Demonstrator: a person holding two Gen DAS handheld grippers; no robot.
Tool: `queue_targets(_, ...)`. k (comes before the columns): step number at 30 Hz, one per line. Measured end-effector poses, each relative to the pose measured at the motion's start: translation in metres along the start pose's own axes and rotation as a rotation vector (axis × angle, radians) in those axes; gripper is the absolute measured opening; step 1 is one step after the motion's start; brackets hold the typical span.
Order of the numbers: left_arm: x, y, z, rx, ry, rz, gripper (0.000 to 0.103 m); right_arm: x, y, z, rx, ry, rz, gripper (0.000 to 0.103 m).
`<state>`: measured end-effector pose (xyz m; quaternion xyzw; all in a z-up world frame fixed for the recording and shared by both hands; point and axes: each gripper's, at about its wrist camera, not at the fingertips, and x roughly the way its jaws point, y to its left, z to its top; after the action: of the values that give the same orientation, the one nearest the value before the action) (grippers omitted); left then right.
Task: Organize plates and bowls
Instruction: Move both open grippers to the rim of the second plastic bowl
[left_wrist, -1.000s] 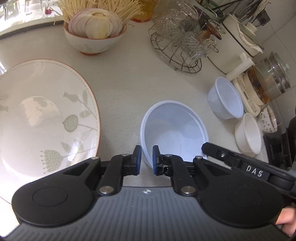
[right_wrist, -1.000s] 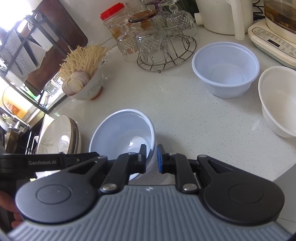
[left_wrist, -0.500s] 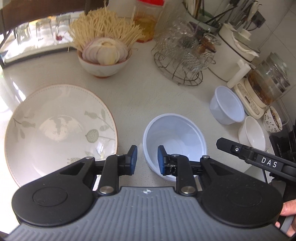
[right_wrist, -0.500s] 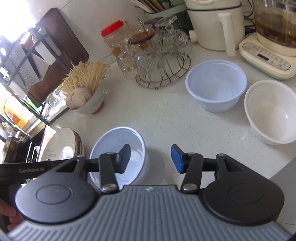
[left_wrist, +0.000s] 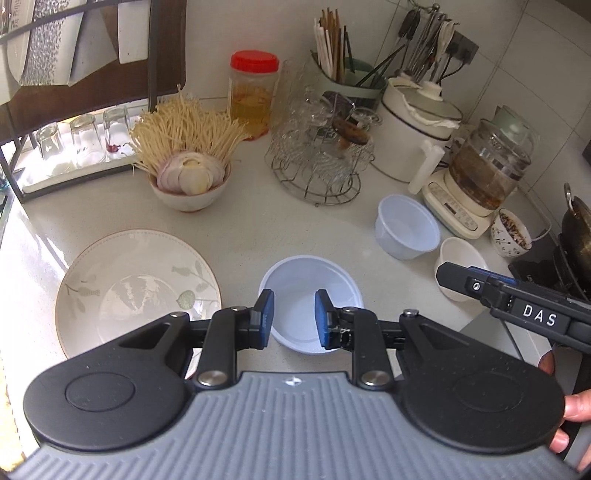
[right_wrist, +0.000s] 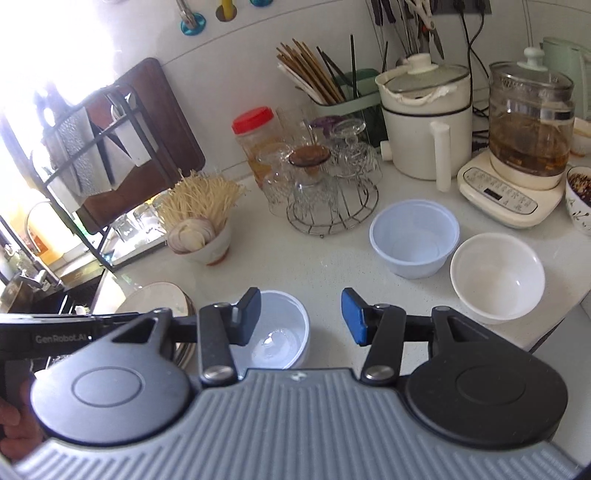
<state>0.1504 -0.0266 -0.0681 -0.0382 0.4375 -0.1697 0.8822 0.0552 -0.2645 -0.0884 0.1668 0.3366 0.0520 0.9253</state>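
A pale blue bowl (left_wrist: 310, 280) (right_wrist: 284, 332) stands upright on the white counter. My left gripper (left_wrist: 291, 317) hangs open above its near rim, with nothing between the pads. My right gripper (right_wrist: 301, 317) is open wider, above and to the right of the same bowl, and touches nothing. Left of the bowl lies a leaf-patterned plate (left_wrist: 136, 288), which in the right wrist view tops a low stack (right_wrist: 155, 299). Farther right sit a second pale blue bowl (left_wrist: 406, 230) (right_wrist: 413, 240) and a white bowl (left_wrist: 458, 254) (right_wrist: 496, 277).
At the back stand a bowl of onion and noodles (left_wrist: 188, 184), a wire rack of glasses (left_wrist: 317, 162), a red-lidded jar (left_wrist: 253, 96), a white pot (left_wrist: 410, 136) and a glass kettle (left_wrist: 487, 162). The counter edge (right_wrist: 554, 328) runs close on the right.
Both grippers have opened off the near blue bowl's rim and risen away from it. The bowl stays on the counter beside the plate.
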Motion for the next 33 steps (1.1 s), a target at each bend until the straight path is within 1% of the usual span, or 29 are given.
queue_targets(8, 0.001, -0.004, 0.021, 0.021, 0.009, -0.047, 0.028, -0.012, 0.007, 0.01, 0.025, -0.053, -0.045, 0.052)
queue_targets(10, 0.004, -0.005, 0.026, 0.034, 0.017, -0.061, 0.028, -0.015, 0.008, 0.013, 0.035, -0.067, -0.072, 0.052)
queue_targets(14, 0.012, -0.005, 0.033, 0.06, 0.022, -0.102, 0.028, -0.017, 0.007, 0.014, 0.069, -0.082, -0.094, 0.052)
queue_targets(18, 0.024, -0.001, 0.041, 0.082, 0.037, -0.135, 0.028, -0.018, 0.007, 0.014, 0.086, -0.094, -0.145, 0.052)
queue_targets(21, 0.031, 0.001, 0.048, 0.101, 0.042, -0.157, 0.028, -0.017, 0.004, 0.014, 0.129, -0.09, -0.167, 0.052)
queue_targets(25, 0.045, -0.004, 0.053, 0.138, 0.063, -0.172, 0.028, -0.013, -0.002, 0.013, 0.148, -0.087, -0.204, 0.052)
queue_targets(30, 0.066, -0.019, 0.057, 0.144, 0.089, -0.168, 0.028, -0.006, -0.021, 0.016, 0.173, -0.065, -0.214, 0.052)
queue_targets(33, 0.081, -0.032, 0.06, 0.12, 0.102, -0.165, 0.028, 0.001, -0.039, 0.021, 0.176, -0.05, -0.208, 0.052)
